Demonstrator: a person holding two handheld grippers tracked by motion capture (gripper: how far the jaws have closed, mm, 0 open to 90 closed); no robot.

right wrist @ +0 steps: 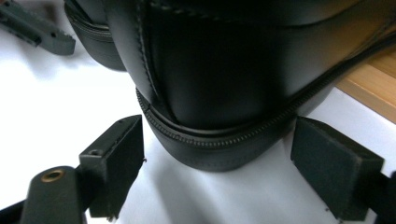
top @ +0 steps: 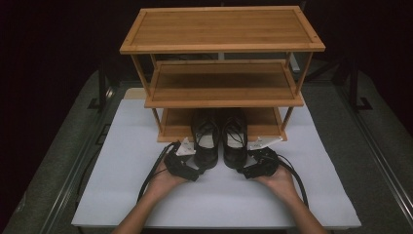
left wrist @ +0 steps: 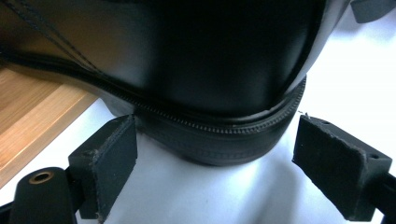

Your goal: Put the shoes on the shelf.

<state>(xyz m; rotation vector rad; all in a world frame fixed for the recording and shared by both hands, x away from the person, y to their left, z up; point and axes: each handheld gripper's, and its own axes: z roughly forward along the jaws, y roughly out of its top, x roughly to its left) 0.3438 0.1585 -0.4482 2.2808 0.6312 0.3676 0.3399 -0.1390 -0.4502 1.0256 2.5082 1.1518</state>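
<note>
**Two black shoes at the foot of the rack, jaws apart at both heels**

Here, a pair of black leather lace-up shoes is standing side by side on the white table mat (top: 122, 195), toes tucked under the bottom shelf of the three-tier bamboo shoe rack (top: 221, 29) and heels sticking out toward the person. The left black shoe (top: 206, 141) is showing its rounded heel and stitched sole in the left gripper view, where the left gripper (left wrist: 215, 158) is holding its jaws wide apart on either side of that heel, the pads clear of the leather. The right black shoe (top: 234, 139) is sitting just beside its mate, and the right gripper (right wrist: 217, 161) is doing the same at its heel: jaws spread, flanking the sole, gripping nothing. Both hands are resting low on the mat, palms up under the grippers, cables trailing back. The two upper shelves are standing above.
</note>
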